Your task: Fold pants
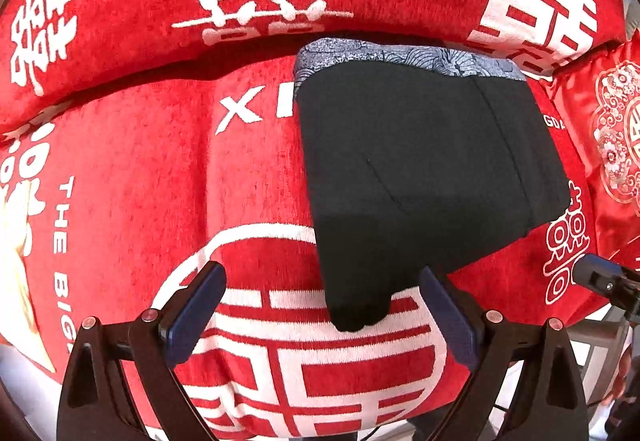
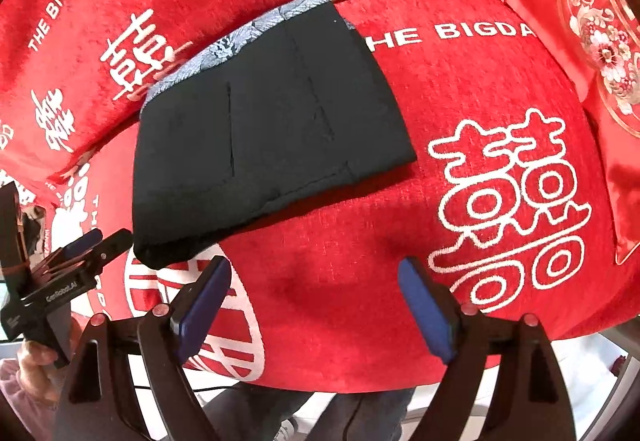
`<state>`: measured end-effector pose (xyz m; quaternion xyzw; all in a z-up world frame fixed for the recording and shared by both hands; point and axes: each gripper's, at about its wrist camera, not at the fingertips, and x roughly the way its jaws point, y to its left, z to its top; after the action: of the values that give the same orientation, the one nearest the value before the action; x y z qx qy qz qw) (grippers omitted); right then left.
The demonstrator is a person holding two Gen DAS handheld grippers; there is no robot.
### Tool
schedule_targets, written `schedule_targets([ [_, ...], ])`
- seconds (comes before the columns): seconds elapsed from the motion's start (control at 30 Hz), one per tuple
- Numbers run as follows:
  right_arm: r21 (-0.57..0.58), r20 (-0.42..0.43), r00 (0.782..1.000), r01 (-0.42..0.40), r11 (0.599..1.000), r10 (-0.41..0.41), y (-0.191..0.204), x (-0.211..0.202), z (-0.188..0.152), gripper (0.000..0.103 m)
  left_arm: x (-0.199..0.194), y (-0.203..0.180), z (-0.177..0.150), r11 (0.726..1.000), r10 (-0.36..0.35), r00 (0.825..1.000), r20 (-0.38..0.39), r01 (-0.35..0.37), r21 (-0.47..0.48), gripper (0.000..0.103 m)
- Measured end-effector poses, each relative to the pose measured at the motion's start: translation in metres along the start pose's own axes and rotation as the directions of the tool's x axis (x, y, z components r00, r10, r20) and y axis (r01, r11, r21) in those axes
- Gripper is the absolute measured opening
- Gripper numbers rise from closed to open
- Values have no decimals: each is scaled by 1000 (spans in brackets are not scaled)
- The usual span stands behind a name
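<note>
The black pants (image 1: pixel 420 169) lie folded into a compact rectangle on the red sofa seat (image 1: pixel 140 169), with a blue-grey patterned waistband (image 1: pixel 400 55) along the far edge. My left gripper (image 1: pixel 324 305) is open and empty, its blue pads either side of the fold's near corner. In the right wrist view the pants (image 2: pixel 260 121) lie ahead and left. My right gripper (image 2: pixel 316 297) is open and empty over bare red cushion (image 2: pixel 400 201), apart from the pants. The left gripper (image 2: pixel 96 245) shows at the left edge there; the right gripper's tip (image 1: pixel 600 277) shows at the right edge of the left wrist view.
Red back cushions (image 1: pixel 140 1) with white characters stand behind the seat. A shiny red embroidered pillow (image 2: pixel 592 41) lies at the right end. The seat's front edge (image 2: pixel 360 385) is just below the grippers, with the floor and a person's legs beyond.
</note>
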<state>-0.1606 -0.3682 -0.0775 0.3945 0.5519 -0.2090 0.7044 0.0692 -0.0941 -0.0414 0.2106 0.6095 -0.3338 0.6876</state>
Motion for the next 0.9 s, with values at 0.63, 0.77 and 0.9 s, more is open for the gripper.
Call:
schedule_targets([
  [0.63, -30, -22, 999, -48, 998, 48, -45, 10, 61, 88, 19, 25, 36, 992, 29, 999, -21, -31, -125, 102],
  [0.77, -25, -31, 997, -71, 997, 71, -60, 16, 75, 88, 26, 33, 47, 993, 38, 999, -31, -41, -113, 102],
  [0.9, -25, -58, 994, -91, 996, 90, -72, 26, 87, 88, 42, 32, 52, 996, 47, 995, -84, -53, -72, 102],
])
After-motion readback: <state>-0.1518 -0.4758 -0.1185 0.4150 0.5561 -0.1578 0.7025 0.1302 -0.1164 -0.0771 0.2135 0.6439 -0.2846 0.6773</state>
